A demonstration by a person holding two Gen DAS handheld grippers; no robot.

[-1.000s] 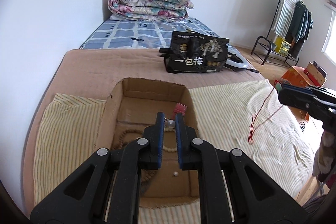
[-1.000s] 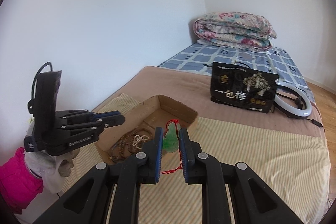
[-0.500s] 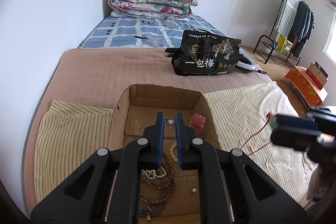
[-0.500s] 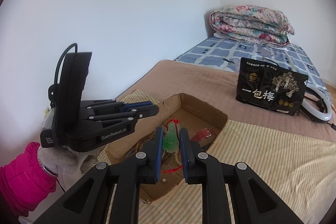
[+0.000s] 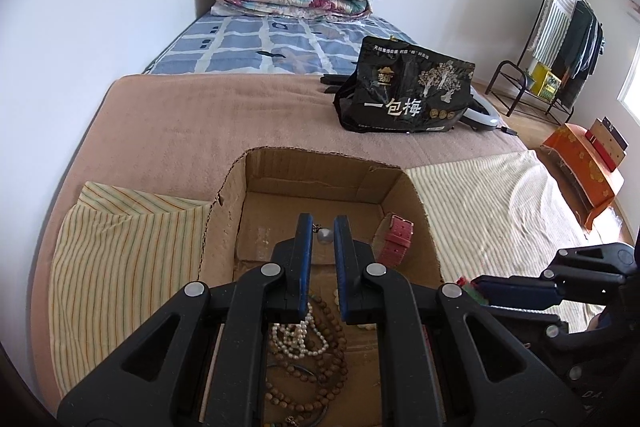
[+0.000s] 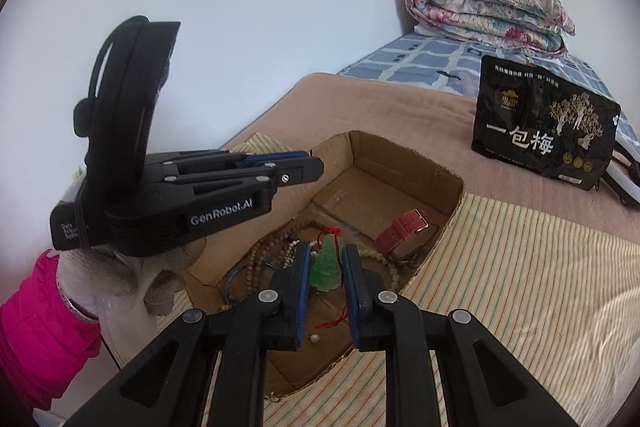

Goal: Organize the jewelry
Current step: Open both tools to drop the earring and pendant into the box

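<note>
Hovering over cardboard box [image 6: 448, 183]: right gripper [image 6: 326, 267], jaws pinched on green pendant [image 6: 327, 263], red cord dangling. Left gripper [image 5: 322, 237] above box too, jaws narrow, pinching small silver bead [image 5: 325, 235]. Pearl strand [image 5: 294, 337], wooden beads [image 5: 324, 379], red watch strap [image 5: 396, 239] on box floor.

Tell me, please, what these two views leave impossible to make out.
- Left wrist view: the left gripper hides part of the bead strands; what its small grey piece hangs from is unseen.
- Left wrist view: the right gripper hides the green pendant.
- Right wrist view: the cardboard box near wall hides its front floor.
</note>
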